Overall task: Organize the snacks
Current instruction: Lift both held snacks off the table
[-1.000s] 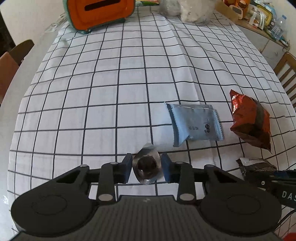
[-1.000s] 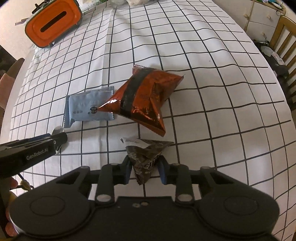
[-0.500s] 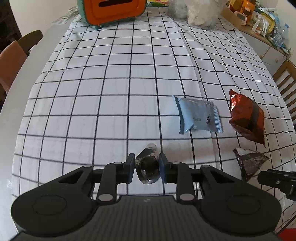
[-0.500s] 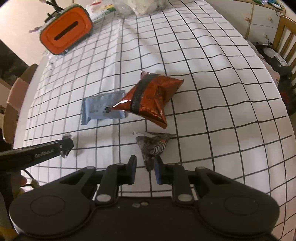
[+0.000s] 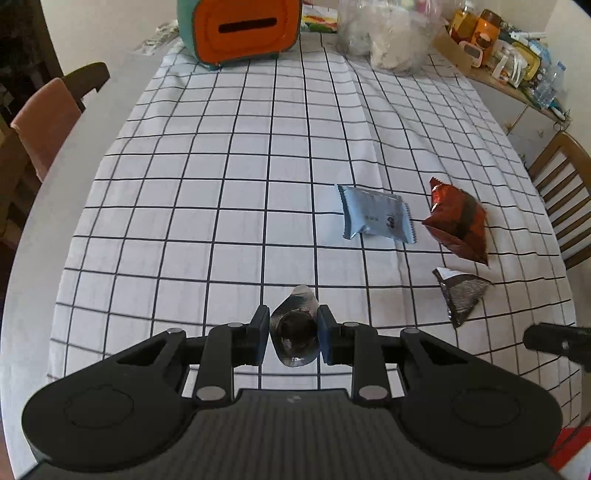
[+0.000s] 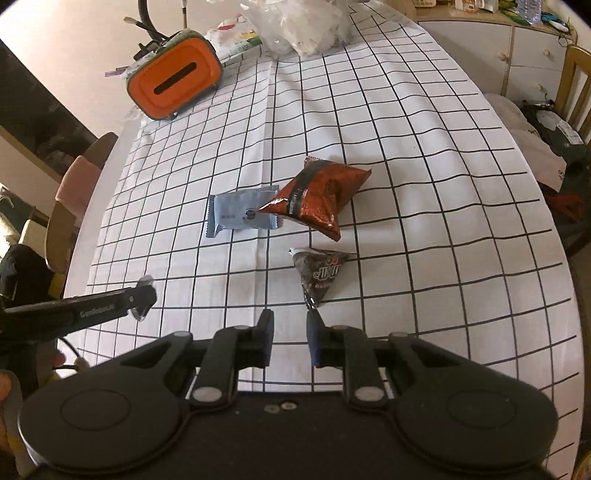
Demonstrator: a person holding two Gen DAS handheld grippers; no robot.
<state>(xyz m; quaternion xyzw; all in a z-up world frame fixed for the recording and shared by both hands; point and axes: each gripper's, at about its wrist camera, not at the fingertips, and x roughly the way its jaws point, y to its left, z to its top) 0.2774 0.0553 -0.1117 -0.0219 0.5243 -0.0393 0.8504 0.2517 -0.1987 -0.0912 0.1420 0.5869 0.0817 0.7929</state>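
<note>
- The left gripper [image 5: 291,326] is pitched steeply down over the near part of the checked tablecloth [image 5: 221,184]. It is held clear of the cloth.
- Its pads are clamped narrow on a silver foil snack [image 5: 297,308]. The wrapper's crimped end sticks out past the fingertips.
- The right gripper [image 6: 290,332] is also pitched steeply down and is raised off the cloth.
- Its jaws have just been closing. A narrow gap is left between the fingers [image 6: 266,332], and nothing is seen in it.
- The dark triangular packet [image 6: 321,271] is seen lying on the cloth. In the right wrist view its lower tip sits just above the right-hand fingertip. In the left wrist view it is apart from that gripper, so it is not held.
- The pale blue packet [image 6: 240,216] and the red-brown bag [image 6: 317,194] are placed mid-frame. The bag's corner overlaps the blue packet in the right wrist view.
- Open cloth is seen across the whole left and centre of the left wrist view, up to the orange slotted box [image 5: 240,29] at the top edge.
- A clear plastic bag [image 5: 388,37] is set beside the box, at the top centre-right.
- The bare table rim [image 5: 40,206] curves down the left side, with a padded chair [image 5: 44,122] just outside it.
- A wooden chair [image 5: 565,192] is close to the right edge.
</note>
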